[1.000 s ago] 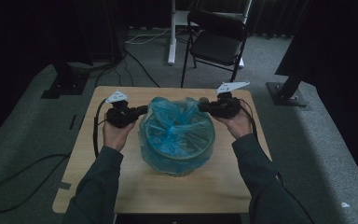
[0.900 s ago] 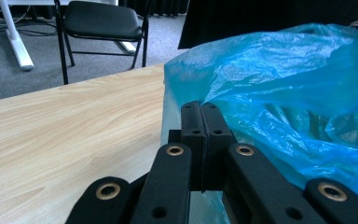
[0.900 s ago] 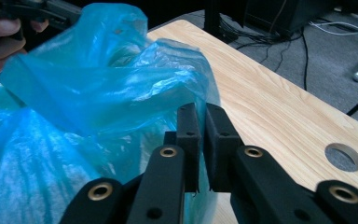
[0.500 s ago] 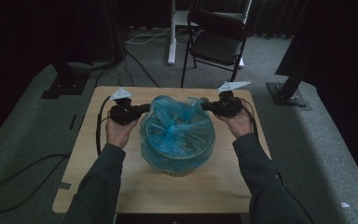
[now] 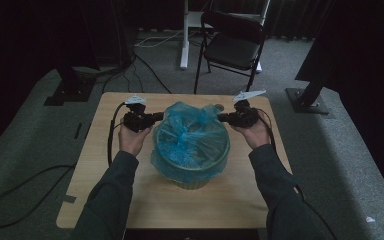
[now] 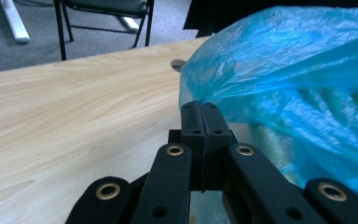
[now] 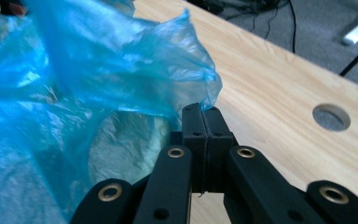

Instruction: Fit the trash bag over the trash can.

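High view, left to right: left gripper [image 5: 156, 116], held in the left hand [image 5: 131, 138], meets the left edge of the blue bag [image 5: 192, 137]; the bag lines a bin [image 5: 196, 181] standing mid-table [image 5: 105, 200], its film draped over the rim; right gripper [image 5: 223, 118], held in the right hand [image 5: 254, 134], meets the bag's right edge. Left gripper view: jaws pressed fully together, a fold of bag [image 6: 289, 70] pinched at their tips; bare tabletop [image 6: 65, 107] to the left. Right gripper view: jaws likewise closed tight on a peak of bag [image 7: 121, 70]; a round hole [image 7: 331, 117] in the tabletop lies to the right. A chair [image 5: 232, 45] stands beyond the table.
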`<action>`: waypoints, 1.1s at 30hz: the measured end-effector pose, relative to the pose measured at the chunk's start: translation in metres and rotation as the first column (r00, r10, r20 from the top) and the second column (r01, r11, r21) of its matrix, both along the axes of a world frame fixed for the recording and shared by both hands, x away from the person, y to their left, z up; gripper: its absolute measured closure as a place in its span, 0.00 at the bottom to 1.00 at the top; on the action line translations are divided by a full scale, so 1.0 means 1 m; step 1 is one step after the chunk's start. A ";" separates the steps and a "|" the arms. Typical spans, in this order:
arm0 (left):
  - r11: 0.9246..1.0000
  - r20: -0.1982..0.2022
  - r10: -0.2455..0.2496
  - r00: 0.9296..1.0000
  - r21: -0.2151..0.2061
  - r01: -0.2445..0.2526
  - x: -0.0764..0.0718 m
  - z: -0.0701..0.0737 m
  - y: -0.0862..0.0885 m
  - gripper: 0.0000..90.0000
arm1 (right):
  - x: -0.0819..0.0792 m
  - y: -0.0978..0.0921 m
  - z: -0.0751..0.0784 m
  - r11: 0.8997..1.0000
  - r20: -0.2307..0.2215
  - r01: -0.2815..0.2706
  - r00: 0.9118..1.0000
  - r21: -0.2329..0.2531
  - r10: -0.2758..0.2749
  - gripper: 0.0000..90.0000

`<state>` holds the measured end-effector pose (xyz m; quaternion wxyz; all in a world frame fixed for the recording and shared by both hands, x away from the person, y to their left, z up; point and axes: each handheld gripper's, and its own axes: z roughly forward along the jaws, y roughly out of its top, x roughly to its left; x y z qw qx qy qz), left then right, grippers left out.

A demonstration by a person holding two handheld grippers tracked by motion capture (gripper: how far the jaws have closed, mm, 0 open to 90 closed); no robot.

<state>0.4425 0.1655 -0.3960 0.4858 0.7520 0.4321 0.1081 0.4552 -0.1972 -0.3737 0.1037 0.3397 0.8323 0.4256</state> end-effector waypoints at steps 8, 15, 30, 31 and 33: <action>1.000 -0.050 -0.003 0.999 0.013 0.004 0.004 -0.015 -0.001 1.00 | 0.002 -0.002 -0.015 0.999 -0.060 0.019 0.998 -0.032 -0.021 1.00; 0.999 -0.079 -0.027 0.996 0.032 0.030 0.004 -0.024 -0.006 1.00 | 0.002 -0.001 -0.026 0.999 -0.128 0.005 0.992 -0.045 -0.011 1.00; 0.996 -0.119 -0.057 0.991 0.058 0.064 -0.012 -0.039 0.002 0.99 | -0.015 -0.015 -0.040 0.998 -0.150 0.017 0.988 -0.064 -0.026 1.00; 0.996 -0.118 -0.062 0.991 0.057 0.070 -0.014 -0.039 0.003 0.99 | -0.020 -0.017 -0.042 0.998 -0.148 0.010 0.989 -0.062 -0.019 0.99; 0.995 -0.111 -0.081 0.991 0.054 0.088 -0.022 -0.040 0.004 0.99 | -0.024 -0.018 -0.042 0.998 -0.150 -0.001 0.989 -0.064 -0.009 0.98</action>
